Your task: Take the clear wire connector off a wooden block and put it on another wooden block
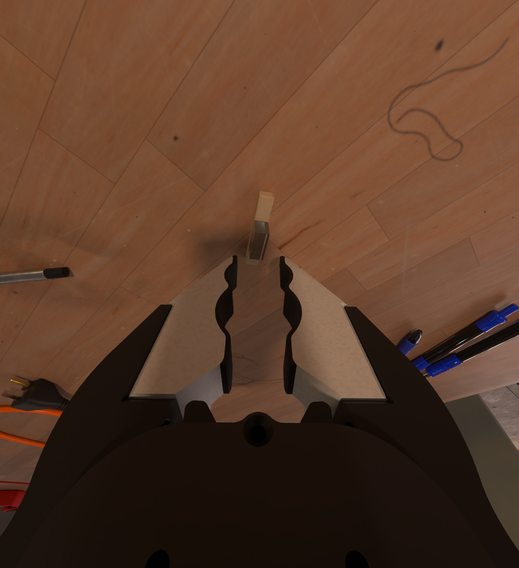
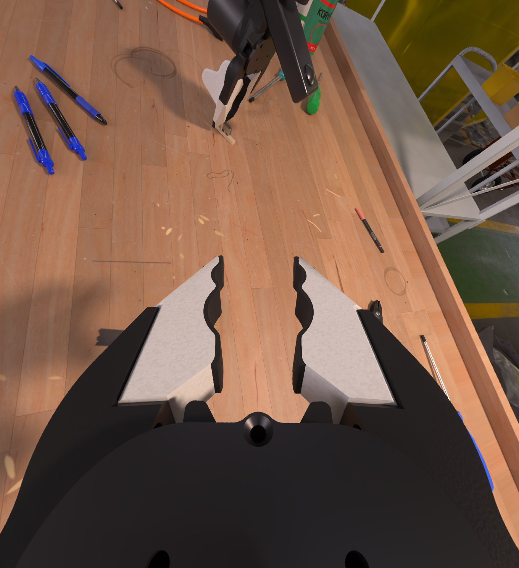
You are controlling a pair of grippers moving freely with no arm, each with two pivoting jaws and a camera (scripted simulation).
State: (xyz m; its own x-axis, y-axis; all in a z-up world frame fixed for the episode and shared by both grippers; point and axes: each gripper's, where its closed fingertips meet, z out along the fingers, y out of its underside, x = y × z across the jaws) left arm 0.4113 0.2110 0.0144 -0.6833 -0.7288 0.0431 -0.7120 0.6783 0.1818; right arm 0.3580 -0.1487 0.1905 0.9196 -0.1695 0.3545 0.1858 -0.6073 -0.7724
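Clear connector (image 1: pixel 257 242) is sitting on the wooden block (image 1: pixel 264 209) just ahead of the left gripper (image 1: pixel 258 261), long axis pointing away, jaws narrowly parted and empty; right gripper (image 2: pixel 257 261) is idling far off, jaws wide.

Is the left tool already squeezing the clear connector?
No, the left tool is open, and the clear connector sits on its wooden block just ahead.

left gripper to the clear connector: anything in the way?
Nothing visible. The left gripper is open, and the clear wire connector sits on the wooden block just past its fingertips, with only bare table around. No second block is in view.
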